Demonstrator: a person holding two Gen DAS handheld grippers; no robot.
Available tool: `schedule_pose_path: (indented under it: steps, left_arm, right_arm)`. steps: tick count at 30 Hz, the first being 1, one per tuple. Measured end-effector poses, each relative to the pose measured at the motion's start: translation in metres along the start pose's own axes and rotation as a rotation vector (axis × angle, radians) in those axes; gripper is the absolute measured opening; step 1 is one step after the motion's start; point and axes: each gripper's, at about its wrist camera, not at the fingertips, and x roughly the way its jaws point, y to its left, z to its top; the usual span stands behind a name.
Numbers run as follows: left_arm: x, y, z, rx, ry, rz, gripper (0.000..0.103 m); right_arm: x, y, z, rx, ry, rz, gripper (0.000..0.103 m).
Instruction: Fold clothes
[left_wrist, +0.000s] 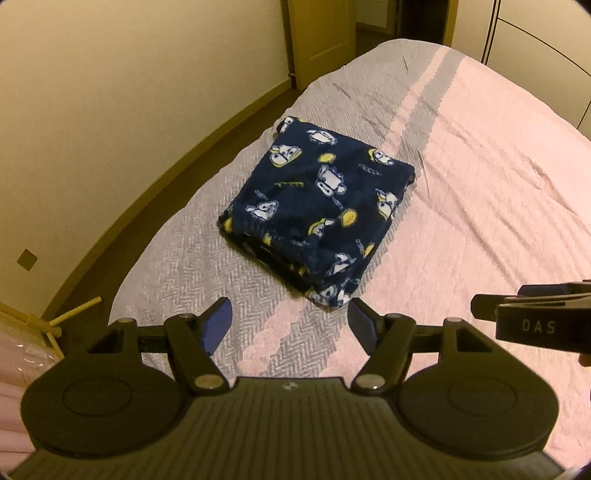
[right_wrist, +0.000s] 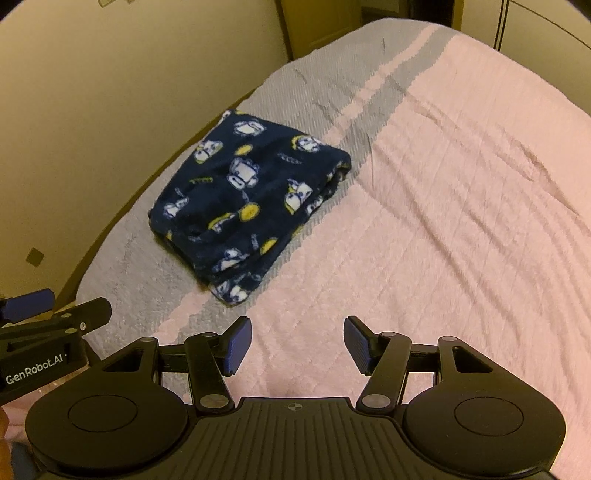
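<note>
On pink-grey bedspread (left_wrist: 461, 206), folded navy garment (left_wrist: 317, 206) lies.

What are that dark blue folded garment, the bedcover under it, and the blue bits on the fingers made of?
The folded garment looks like plush fleece: fuzzy nap, thick soft folds, printed cartoon figures. The bedcover seems a matte woven or quilted textile, judging by its herringbone texture and wrinkles. The blue pads on the fingers look like ribbed rubber, though plastic is possible.
</note>
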Motion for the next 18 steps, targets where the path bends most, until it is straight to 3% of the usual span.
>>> schedule_pose_path:
  steps: [18]
  left_arm:
    - [0.036,0.002,0.016,0.000,0.066,-0.008,0.066]
  right_arm:
    - [0.031,-0.011,0.020,0.030,0.043,-0.016,0.059]
